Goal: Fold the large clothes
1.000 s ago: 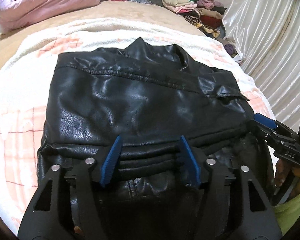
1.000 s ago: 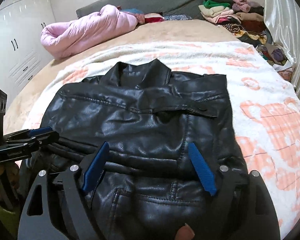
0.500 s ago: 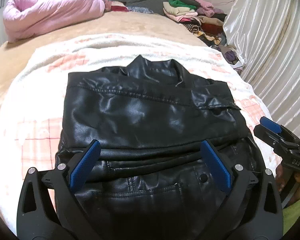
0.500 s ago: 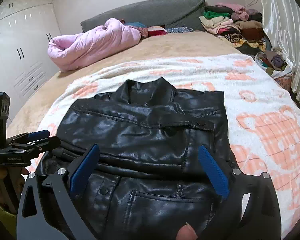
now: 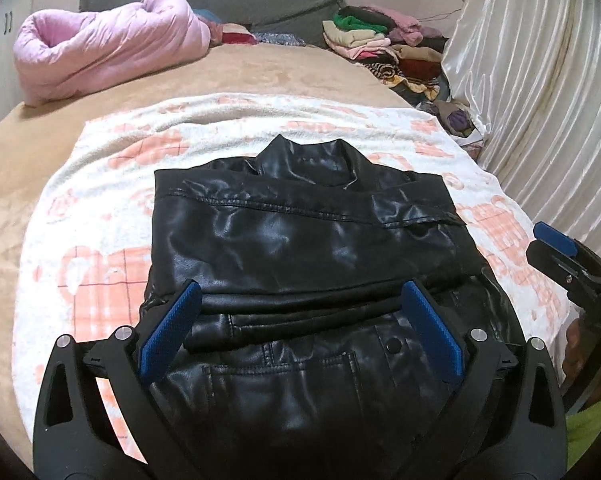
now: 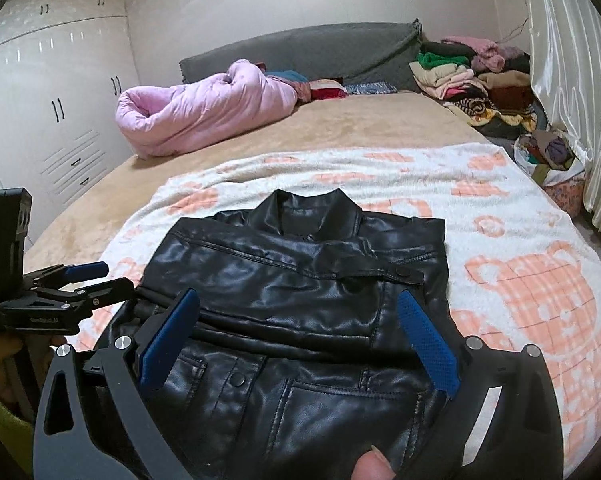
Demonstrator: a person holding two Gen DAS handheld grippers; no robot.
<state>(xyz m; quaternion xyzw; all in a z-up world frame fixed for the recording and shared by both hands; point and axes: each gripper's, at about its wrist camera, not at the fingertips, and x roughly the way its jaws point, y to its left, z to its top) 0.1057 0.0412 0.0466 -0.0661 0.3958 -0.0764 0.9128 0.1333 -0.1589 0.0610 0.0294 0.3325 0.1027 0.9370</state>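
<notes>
Both grippers' jaws gape empty over the folded jacket; pink quilt and clothes pile well beyond.

Black leather jacket, glossy and creased, lying folded into a compact, roughly rectangular bundle on a white towel blanket with orange check patterns. Stand-up collar pointing toward the far end of the bed, raised slightly above the body. Stitched seam running across the upper panel, with a small buttoned tab near the right edge. Lower part folded up over the body, forming several stacked horizontal ridges across the middle. Nearest section showing a stitched patch pocket and a round snap button. Same jacket in the right wrist view: sleeves tucked out of sight, edges fairly even, flat on the blanket.
</notes>
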